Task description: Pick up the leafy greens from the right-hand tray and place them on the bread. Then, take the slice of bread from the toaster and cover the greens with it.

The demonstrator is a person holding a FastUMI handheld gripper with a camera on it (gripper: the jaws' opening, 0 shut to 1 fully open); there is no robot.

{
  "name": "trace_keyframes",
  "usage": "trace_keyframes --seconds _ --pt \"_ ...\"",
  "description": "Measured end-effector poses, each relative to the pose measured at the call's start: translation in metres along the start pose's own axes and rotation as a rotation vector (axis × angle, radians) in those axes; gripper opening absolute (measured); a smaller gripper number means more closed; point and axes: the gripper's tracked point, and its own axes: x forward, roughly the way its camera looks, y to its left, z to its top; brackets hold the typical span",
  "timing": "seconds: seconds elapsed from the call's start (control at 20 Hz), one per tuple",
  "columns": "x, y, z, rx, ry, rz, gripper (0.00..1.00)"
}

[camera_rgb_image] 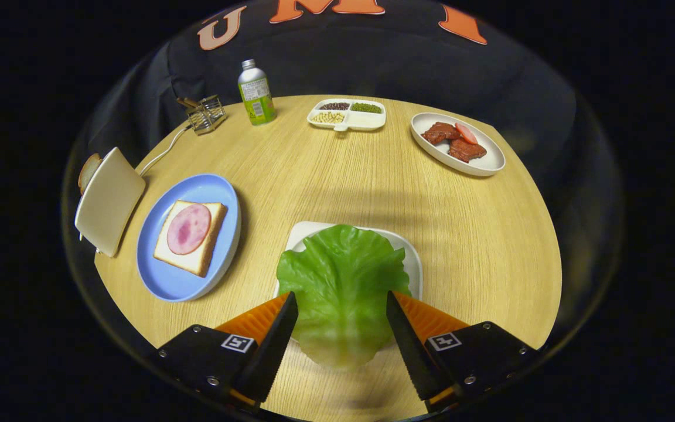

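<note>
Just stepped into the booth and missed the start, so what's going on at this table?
A person is making a sandwich with a hand-held two-finger tool. Its fingers are spread on either side of a green lettuce leaf, which hangs over the near rim of a small white square tray; whether they grip it is unclear. Beyond the left finger, a blue round plate holds a bread slice topped with pink ham. Another bread slice waits in the cream toaster.

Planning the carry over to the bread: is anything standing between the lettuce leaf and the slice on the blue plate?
Nothing visible: bare table lies between the lettuce leaf, which sits between the open gripper's fingers, and the ham-topped bread.
</note>
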Motion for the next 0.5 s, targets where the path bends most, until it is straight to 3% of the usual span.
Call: trace_keyframes --seconds 0.2,0.5 --pt "0.0121 -0.0032 -0.0044 -0.009 0.039 -0.020 0.92" --pt "0.0139 0.0009 -0.0028 -0.005 0.034 0.006 0.77"
